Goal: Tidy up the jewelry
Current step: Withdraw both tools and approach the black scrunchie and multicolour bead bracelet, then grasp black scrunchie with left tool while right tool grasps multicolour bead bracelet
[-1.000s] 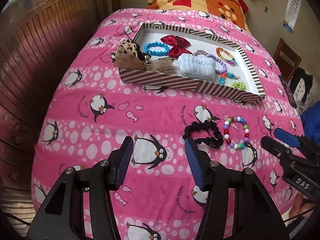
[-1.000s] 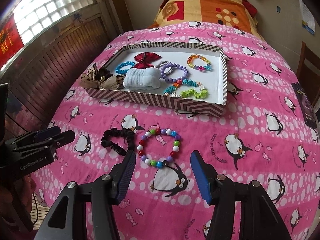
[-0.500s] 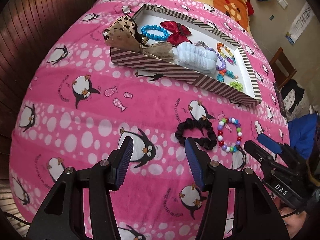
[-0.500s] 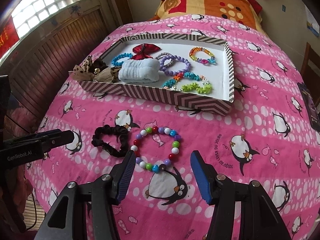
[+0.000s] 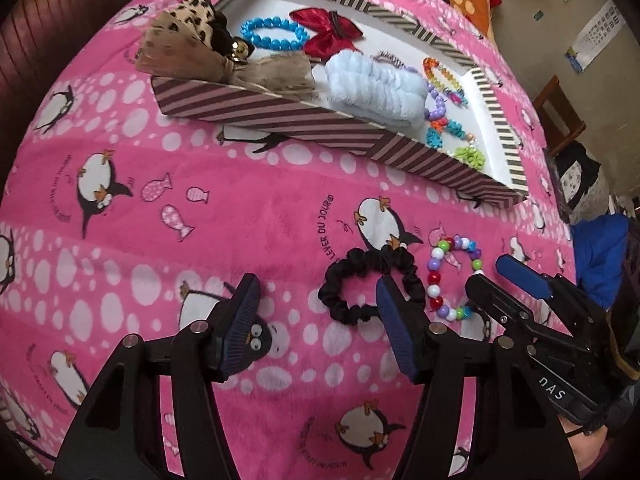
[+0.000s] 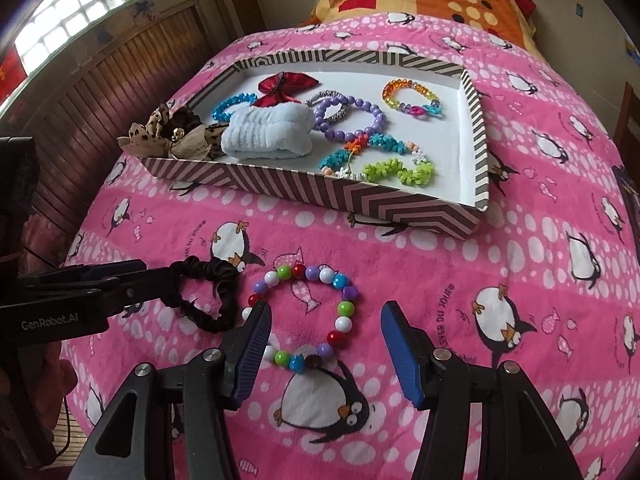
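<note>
Left hand-held gripper (image 5: 316, 312): jaws empty and opening; nothing is pinched, though its right pad stands over the near rim of the black scrunchie (image 5: 370, 286).
Right hand-held gripper (image 6: 322, 346): spread, pinching nothing; the multicoloured bead bracelet (image 6: 304, 316) lies on the blanket between its two pads, whether they touch it I cannot tell.
Where the loose pieces are: both lie on the pink penguin blanket (image 5: 248, 208) of the bed, side by side and almost touching, near the striped tray (image 6: 304, 194) but outside it.
Key relation, scrunchie: it lies ahead of and to the right of the left hand-held gripper's gap, so that one looks off-centre; a shift to the right would seem needed to straddle it.
Key relation, bracelet: a round loop with no real long axis, its left side just at the right hand-held gripper's left pad.
Nearer hand: left for the scrunchie, right for the bracelet.
Tray: already holds bracelets, a red bow (image 6: 280, 88), a pale blue towelling band (image 6: 266, 136) and a leopard-print bow (image 5: 188, 48) hanging over its left corner.
Hidden: the scrunchie's near edge is covered by the left pad; in the right wrist view the left tool hides its left end.
</note>
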